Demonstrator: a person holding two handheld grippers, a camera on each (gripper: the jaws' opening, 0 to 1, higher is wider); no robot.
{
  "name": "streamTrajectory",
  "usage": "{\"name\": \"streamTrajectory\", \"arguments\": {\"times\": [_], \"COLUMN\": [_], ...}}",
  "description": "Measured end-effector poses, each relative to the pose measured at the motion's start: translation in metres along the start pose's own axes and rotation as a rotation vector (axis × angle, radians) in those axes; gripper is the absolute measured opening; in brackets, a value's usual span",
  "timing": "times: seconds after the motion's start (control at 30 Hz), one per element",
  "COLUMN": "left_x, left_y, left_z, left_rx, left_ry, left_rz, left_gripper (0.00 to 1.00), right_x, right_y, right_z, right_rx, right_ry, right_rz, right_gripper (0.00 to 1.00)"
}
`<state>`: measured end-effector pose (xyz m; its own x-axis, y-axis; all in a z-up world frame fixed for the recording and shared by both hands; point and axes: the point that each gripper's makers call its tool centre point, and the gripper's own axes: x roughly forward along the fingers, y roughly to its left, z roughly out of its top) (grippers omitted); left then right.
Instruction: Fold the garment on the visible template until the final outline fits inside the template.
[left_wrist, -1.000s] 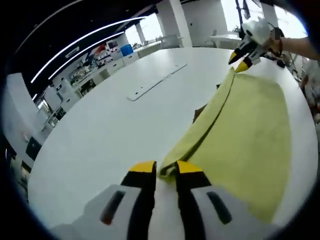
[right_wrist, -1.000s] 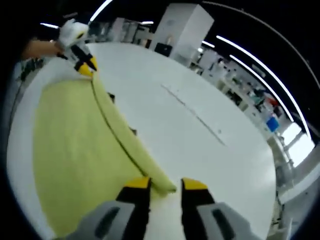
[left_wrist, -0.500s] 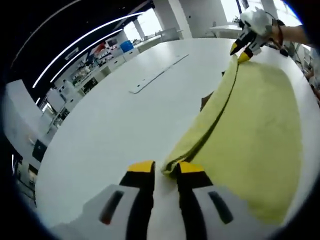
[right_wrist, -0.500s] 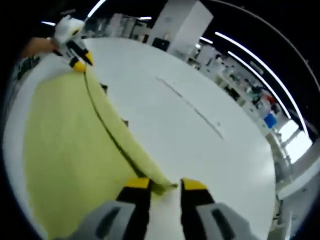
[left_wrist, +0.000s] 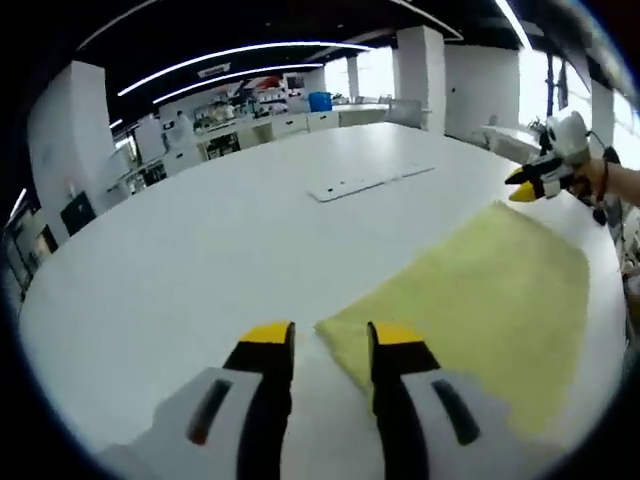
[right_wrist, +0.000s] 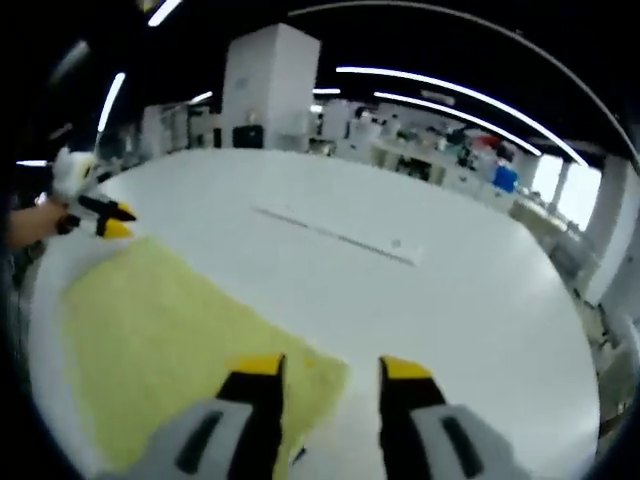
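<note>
A yellow-green garment (left_wrist: 480, 290) lies folded flat on the white table (left_wrist: 190, 250). In the left gripper view my left gripper (left_wrist: 330, 338) stands open, with the garment's near corner lying loose between its yellow-tipped jaws. My right gripper (left_wrist: 522, 186), held by a hand, hovers past the garment's far corner. In the right gripper view the garment (right_wrist: 160, 340) spreads to the left. My right gripper (right_wrist: 333, 368) is open over its near corner. My left gripper (right_wrist: 112, 220) hangs just off the far corner, apart from the cloth.
A long white strip (left_wrist: 370, 182) lies on the table beyond the garment, and it runs across the middle of the right gripper view as the strip (right_wrist: 335, 235). Benches, shelves and white pillars stand around the room past the table's (right_wrist: 470, 300) edge.
The raised garment edge that both grippers held has dropped flat onto the table. Both pairs of jaws have spread and let go, and both grippers have drawn back from the corners.
</note>
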<state>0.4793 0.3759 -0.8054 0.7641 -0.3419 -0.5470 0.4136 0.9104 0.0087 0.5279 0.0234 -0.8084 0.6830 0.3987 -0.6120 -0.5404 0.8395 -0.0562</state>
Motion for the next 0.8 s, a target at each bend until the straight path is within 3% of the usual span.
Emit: {"name": "streamTrajectory", "arguments": {"times": [0.27, 0.5, 0.8], "left_x": [-0.031, -0.059, -0.085], "left_y": [-0.02, -0.036, -0.063], "left_z": [-0.005, -0.023, -0.044], "left_rx": [-0.119, -0.12, -0.094], "left_ry": [-0.046, -0.043, -0.017], "left_rz": [-0.078, -0.124, -0.198], "left_gripper": [0.49, 0.61, 0.65], "right_x": [-0.026, -0.051, -0.082], "right_y": [0.021, 0.043, 0.067], "right_z": [-0.004, -0.019, -0.045], "right_rx": [0.08, 0.07, 0.072], "right_ry": [-0.011, 0.008, 0.04], "right_rz": [0.089, 0.155, 0.213], "right_gripper": [0.67, 0.75, 0.75]}}
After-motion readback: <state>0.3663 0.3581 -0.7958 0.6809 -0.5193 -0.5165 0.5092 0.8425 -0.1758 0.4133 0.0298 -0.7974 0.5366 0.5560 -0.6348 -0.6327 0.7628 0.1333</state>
